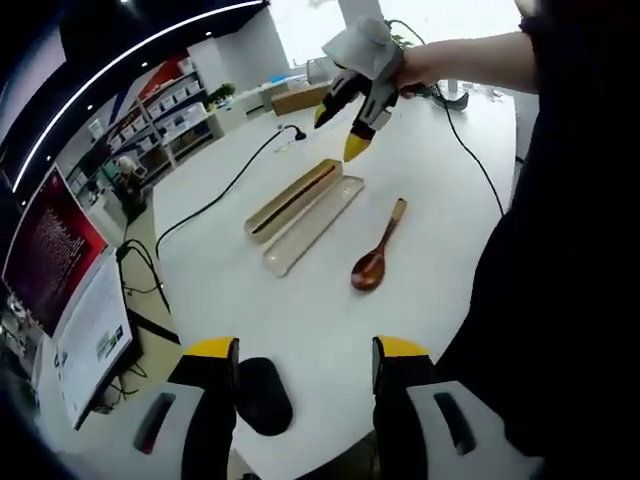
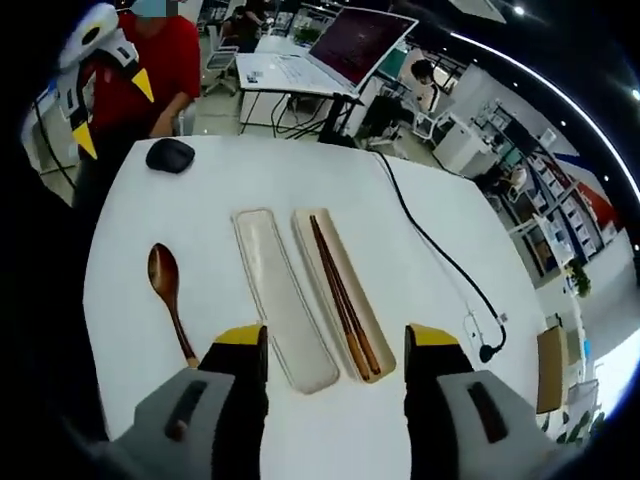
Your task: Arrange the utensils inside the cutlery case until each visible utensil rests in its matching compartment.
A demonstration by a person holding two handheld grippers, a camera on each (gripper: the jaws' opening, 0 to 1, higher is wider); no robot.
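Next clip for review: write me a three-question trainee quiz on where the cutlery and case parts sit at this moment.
1. True or false: the chopsticks lie inside the case base.
2. Where does the wooden spoon rest? A) inside the base, B) on the table beside the lid, C) held by the right gripper.
3. Fill in: the dark object near the left gripper is a computer ____.

Key: 1 true; 2 B; 3 mouse.
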